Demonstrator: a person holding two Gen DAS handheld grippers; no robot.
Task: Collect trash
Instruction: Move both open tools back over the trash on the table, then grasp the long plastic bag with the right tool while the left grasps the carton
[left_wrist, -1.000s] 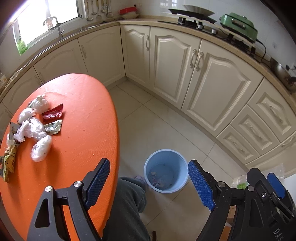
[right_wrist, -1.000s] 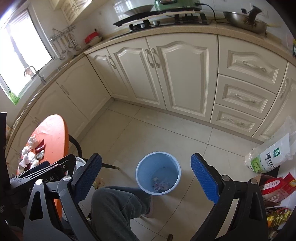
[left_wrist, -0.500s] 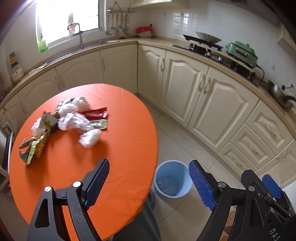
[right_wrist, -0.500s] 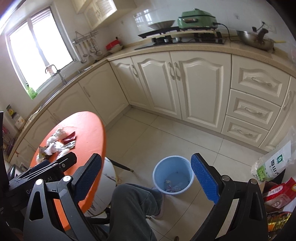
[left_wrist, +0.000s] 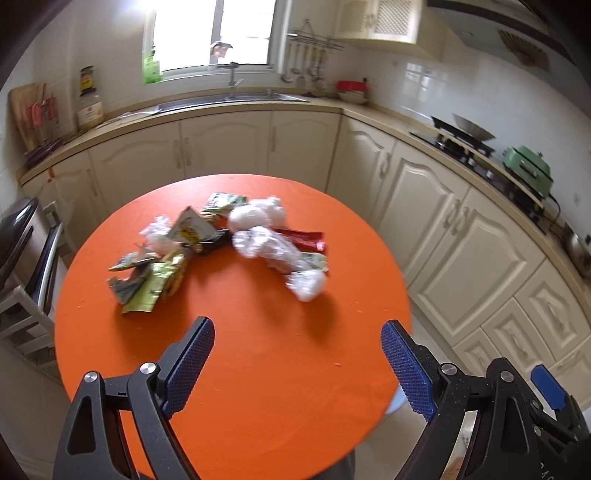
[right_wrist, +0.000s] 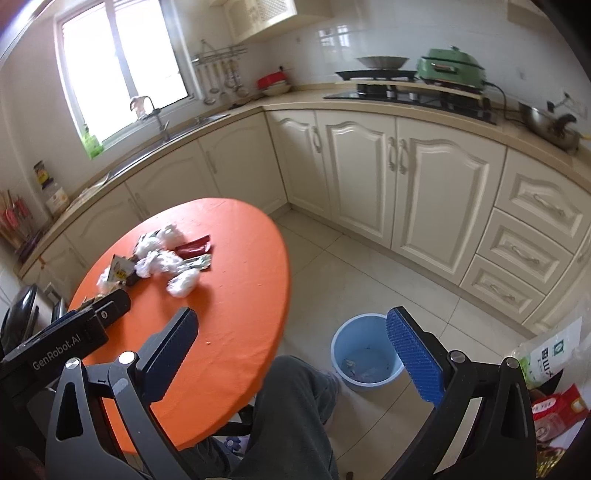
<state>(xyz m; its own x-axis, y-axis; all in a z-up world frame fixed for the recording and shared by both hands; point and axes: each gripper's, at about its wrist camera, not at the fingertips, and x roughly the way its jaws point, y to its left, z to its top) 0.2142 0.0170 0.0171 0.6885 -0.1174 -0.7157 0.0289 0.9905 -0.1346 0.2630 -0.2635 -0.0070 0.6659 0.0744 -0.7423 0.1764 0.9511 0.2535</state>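
Note:
A pile of trash lies on the round orange table: crumpled white plastic wads, a red wrapper, green and yellow wrappers. The nearest white wad lies apart at the pile's right. My left gripper is open and empty, above the table's near half, short of the pile. My right gripper is open and empty, above the table's edge and the floor. The pile shows in the right wrist view too. A light blue bin with some trash inside stands on the floor right of the table.
Cream kitchen cabinets line the walls, with a sink and a stove on the counter. A person's leg is beside the bin. Bags lie on the floor at the right. A chair stands left of the table.
Both grippers have swung up and left from the bin toward the table. The trash pile is now ahead of the left gripper. Both stayed open.

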